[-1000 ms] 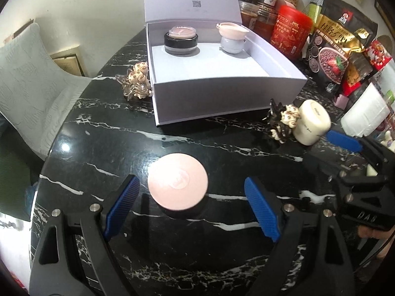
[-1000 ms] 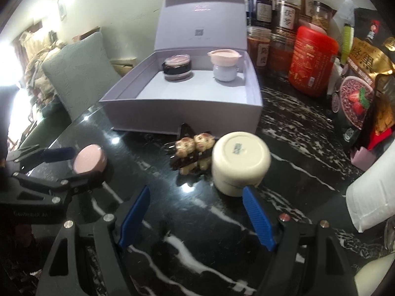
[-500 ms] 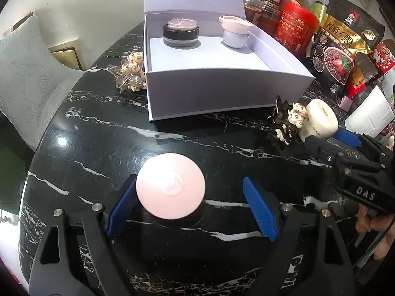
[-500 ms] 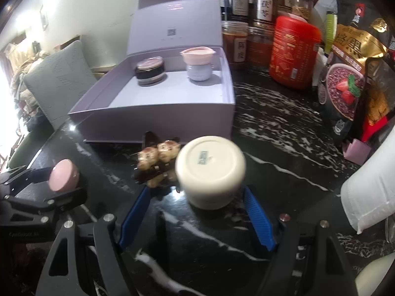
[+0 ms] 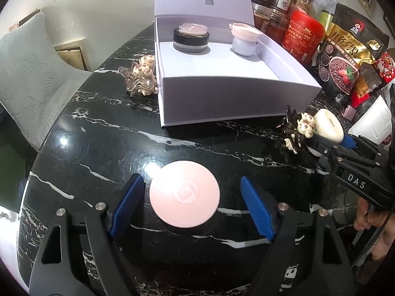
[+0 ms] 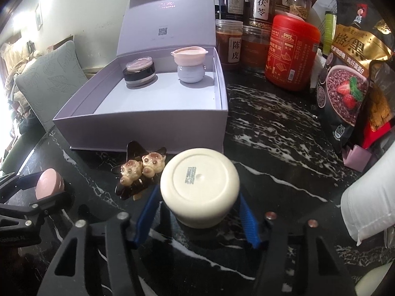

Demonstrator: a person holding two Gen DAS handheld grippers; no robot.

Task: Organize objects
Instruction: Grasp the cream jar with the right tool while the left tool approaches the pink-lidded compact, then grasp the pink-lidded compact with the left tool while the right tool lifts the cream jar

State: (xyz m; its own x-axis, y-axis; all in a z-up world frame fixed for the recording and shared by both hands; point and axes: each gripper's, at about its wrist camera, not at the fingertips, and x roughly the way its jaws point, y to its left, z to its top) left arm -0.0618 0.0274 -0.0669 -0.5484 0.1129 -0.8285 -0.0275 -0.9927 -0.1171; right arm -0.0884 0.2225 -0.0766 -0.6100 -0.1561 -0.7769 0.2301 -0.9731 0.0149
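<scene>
Right gripper (image 6: 197, 219) jaws just closed, clamped on cream jar (image 6: 200, 187). Left gripper (image 5: 191, 208) jaws closing, apart around pink-lidded jar (image 5: 184, 194), not touching. Both on table (image 5: 98, 143).

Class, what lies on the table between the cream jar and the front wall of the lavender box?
A dark hair claw clip with two small animal figures; right wrist view shows it clearly.
</scene>
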